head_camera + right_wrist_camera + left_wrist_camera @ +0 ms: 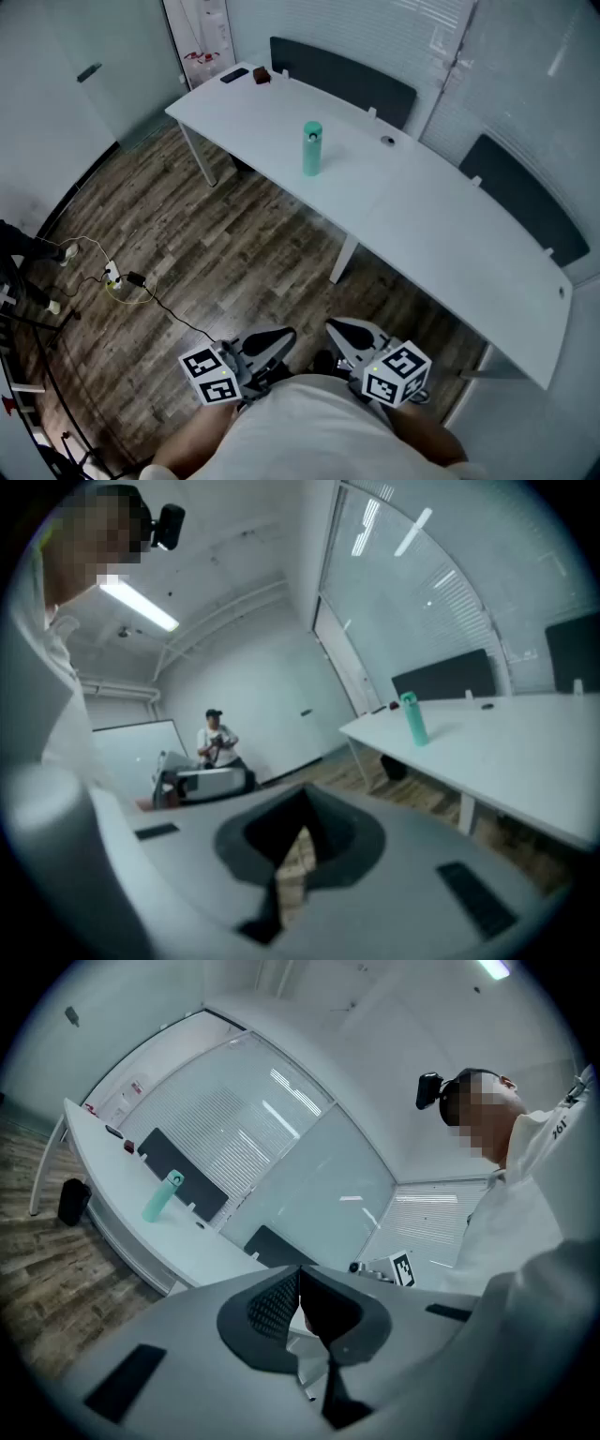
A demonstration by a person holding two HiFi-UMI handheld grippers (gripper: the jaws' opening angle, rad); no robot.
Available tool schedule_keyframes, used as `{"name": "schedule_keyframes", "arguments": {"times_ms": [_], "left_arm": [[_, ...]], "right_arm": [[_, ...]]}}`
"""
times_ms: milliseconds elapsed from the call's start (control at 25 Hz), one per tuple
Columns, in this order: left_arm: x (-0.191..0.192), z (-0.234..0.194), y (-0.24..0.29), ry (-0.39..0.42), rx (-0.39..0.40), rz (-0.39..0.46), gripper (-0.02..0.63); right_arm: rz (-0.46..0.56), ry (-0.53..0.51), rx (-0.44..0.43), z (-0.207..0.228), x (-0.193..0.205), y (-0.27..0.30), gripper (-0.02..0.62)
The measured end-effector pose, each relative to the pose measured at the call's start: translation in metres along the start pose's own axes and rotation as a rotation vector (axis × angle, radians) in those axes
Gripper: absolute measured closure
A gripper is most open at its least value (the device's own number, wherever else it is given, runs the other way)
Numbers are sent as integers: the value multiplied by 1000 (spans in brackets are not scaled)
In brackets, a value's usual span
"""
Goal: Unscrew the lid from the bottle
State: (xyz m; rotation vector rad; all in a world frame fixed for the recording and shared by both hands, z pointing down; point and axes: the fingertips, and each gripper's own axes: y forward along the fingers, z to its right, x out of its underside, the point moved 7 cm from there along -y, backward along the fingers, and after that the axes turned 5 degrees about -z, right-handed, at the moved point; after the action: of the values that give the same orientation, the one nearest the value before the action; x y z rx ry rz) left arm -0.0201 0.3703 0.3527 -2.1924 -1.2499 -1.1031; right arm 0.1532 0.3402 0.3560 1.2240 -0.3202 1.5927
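Observation:
A teal bottle with its lid on stands upright on the long white table, well away from me. It also shows small in the left gripper view, bottle, and in the right gripper view, bottle. My left gripper and right gripper are held close to the person's body, above the wood floor and short of the table. Both are shut with nothing between the jaws, as seen in the left gripper view and the right gripper view.
A dark phone and a small red object lie at the table's far left end. A small dark disc sits behind the bottle. Dark chair backs line the far side. Cables lie on the floor. A person stands far off.

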Motion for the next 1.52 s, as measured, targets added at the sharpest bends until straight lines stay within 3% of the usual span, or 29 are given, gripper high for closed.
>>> {"name": "schedule_keyframes", "arguments": {"times_ms": [440, 640, 960, 1240, 1520], "left_arm": [[0, -3, -3, 7, 3, -5, 584], [-4, -4, -3, 43, -11, -12, 584], [-6, -8, -4, 98, -51, -56, 586], [-5, -16, -10, 73, -65, -56, 585], [-6, -22, -21, 54, -71, -44, 583]], "right_arm": [[-11, -12, 1, -2, 1, 6, 575], [-4, -17, 59, 6, -1, 6, 574], [-52, -148, 106, 6, -8, 17, 571], [-64, -132, 78, 6, -10, 27, 505], [-63, -117, 85, 2, -8, 35, 480]]}}
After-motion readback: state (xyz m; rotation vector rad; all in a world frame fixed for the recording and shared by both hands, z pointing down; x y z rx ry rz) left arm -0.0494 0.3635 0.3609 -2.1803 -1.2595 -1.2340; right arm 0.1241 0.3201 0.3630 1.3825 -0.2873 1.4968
